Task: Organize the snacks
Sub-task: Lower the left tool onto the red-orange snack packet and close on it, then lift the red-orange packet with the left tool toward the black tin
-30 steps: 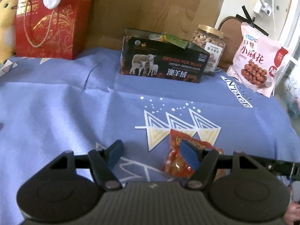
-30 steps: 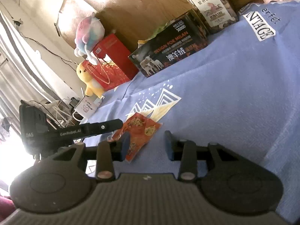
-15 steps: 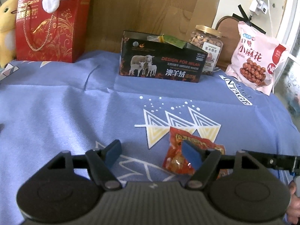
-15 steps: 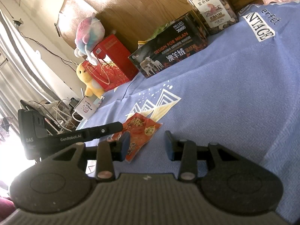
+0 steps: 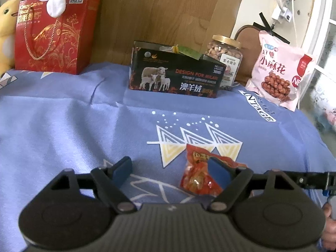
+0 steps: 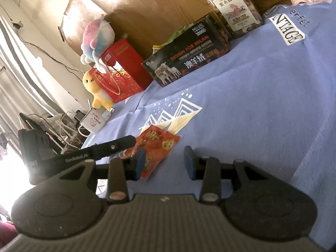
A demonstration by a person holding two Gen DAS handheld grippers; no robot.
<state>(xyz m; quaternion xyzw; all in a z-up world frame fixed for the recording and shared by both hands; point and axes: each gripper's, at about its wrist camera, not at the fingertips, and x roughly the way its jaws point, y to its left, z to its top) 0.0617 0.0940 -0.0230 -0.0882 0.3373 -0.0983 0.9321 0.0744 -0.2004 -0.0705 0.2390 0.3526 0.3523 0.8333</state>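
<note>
Spread wide under everything, a blue cloth (image 5: 63,126) printed with white and yellow triangles, covering the worktop. Standing along the back edge: a red gift bag (image 5: 54,35) at far left, a black box with sheep on its front (image 5: 174,77) in the middle, a gold-lidded jar of nuts (image 5: 226,56) just beside and behind the box, a pink snack bag (image 5: 279,73) leaning at far right. Held low over the near part of the cloth, the left tongs (image 5: 170,169), spread well apart and empty. Held lower and tilted, off to the right, the right tongs (image 6: 164,162), likewise apart and empty. Lying flat on the cloth at the foot of the triangle print, the red snack packet (image 5: 199,174), partly behind the right blue pad of the left tongs rather than centred in the gap; from the right wrist, the same packet (image 6: 157,147) lying ahead of those tongs, its near end behind their left pad.
</note>
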